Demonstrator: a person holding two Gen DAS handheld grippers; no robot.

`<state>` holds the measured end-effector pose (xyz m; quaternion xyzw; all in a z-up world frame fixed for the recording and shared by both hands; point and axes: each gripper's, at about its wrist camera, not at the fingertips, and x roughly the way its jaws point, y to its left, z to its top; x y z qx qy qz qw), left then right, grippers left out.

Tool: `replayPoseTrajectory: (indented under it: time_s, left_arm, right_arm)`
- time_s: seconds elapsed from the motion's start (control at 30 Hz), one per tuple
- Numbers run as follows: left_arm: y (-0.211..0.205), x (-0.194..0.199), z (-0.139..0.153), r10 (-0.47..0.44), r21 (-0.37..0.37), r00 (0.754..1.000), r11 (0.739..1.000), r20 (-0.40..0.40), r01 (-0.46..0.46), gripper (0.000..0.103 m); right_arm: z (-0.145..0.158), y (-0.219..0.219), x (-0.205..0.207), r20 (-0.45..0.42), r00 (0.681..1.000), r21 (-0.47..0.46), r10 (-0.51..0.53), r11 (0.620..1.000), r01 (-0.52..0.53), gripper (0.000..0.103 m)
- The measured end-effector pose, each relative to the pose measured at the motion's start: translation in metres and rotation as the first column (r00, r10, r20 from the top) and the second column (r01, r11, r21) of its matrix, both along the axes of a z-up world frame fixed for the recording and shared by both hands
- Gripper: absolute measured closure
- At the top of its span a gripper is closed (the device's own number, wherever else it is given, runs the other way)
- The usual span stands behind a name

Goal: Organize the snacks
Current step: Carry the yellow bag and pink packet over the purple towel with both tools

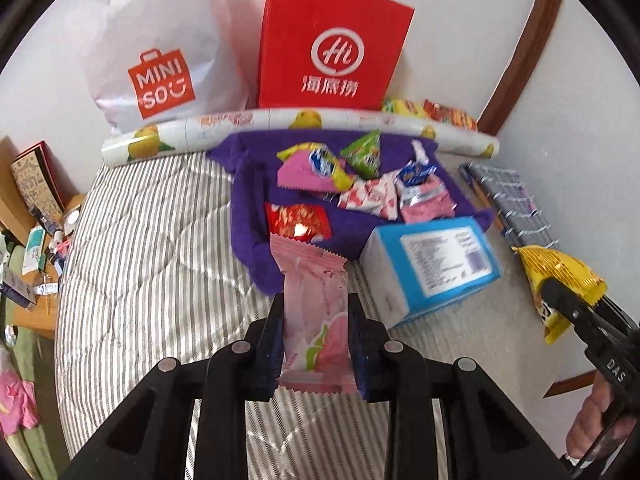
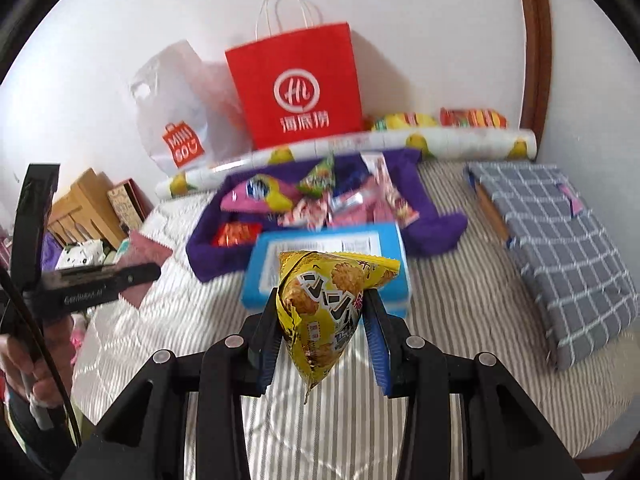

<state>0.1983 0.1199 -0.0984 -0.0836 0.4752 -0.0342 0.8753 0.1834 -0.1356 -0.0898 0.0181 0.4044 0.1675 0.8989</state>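
My left gripper [image 1: 316, 300] is shut on a pink snack packet [image 1: 310, 272], held upright above the striped bed. Both pads press its sides. My right gripper [image 2: 322, 296] is shut on a yellow triangular snack bag [image 2: 332, 280], which hangs point-down between the blue pads. In the left wrist view the right gripper [image 1: 576, 312] shows at the right edge with the yellow bag [image 1: 560, 268]. Just beyond both grippers lies a purple cloth tray [image 1: 252, 224] holding several snack packets: red, pink, green and white ones. A blue box [image 1: 440, 268] lies against its near right corner.
A red paper bag [image 1: 332, 44] and a white plastic bag [image 1: 160, 52] lean on the wall behind a lemon-print roll [image 1: 280, 124]. A folded grey checked cloth [image 2: 560, 248] lies at the right. A cluttered bedside shelf [image 1: 28, 216] stands left of the bed.
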Motion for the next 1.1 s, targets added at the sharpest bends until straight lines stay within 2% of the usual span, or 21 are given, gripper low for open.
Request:
replayPoseTrajectory:
  time_s: [0.3, 0.5, 0.83, 1.1]
  left_arm:
    - [-0.003, 0.029, 0.032, -0.002, -0.011, 0.999, 1.000, 0.048, 0.003, 0.076]
    - [-0.001, 0.055, 0.039, 0.013, -0.023, 0.999, 1.000, 0.047, -0.012, 0.076]
    - [-0.001, 0.092, 0.044, 0.017, -0.012, 0.999, 1.000, 0.050, -0.016, 0.076]
    - [0.003, 0.116, 0.033, 0.019, -0.010, 0.999, 1.000, 0.033, -0.018, 0.076]
  right_arm:
    - [0.042, 0.008, 0.035, 0.079, 0.997, 0.011, 0.007, 1.000, -0.008, 0.064]
    - [0.053, 0.014, 0.061, 0.116, 0.993, 0.009, 0.016, 1.000, -0.017, 0.064]
    - [0.048, 0.032, 0.102, 0.118, 0.992, 0.001, 0.044, 0.999, -0.044, 0.064]
    - [0.031, 0.042, 0.134, 0.094, 0.995, 0.028, 0.045, 0.998, -0.047, 0.064]
